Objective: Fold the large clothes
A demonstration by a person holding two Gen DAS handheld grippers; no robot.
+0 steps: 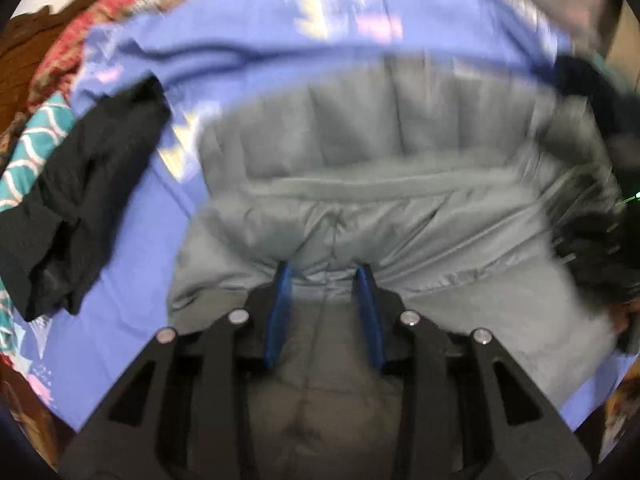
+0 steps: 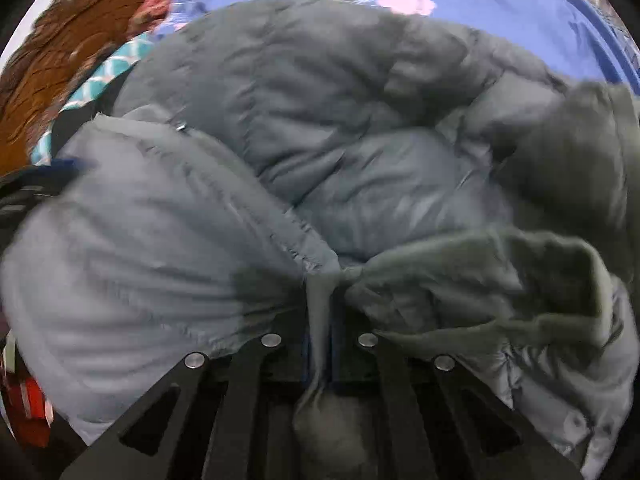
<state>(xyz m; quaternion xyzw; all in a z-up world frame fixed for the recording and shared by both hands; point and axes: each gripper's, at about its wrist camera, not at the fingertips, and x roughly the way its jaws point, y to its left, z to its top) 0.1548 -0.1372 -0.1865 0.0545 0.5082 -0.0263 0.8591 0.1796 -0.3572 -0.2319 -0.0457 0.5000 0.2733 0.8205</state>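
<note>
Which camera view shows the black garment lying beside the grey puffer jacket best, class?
The left wrist view. There the black garment lies in the open on the blue patterned sheet, left of the grey puffer jacket, though blurred. In the right wrist view the jacket fills the frame, and only a dark sliver at the left might be it.
</note>
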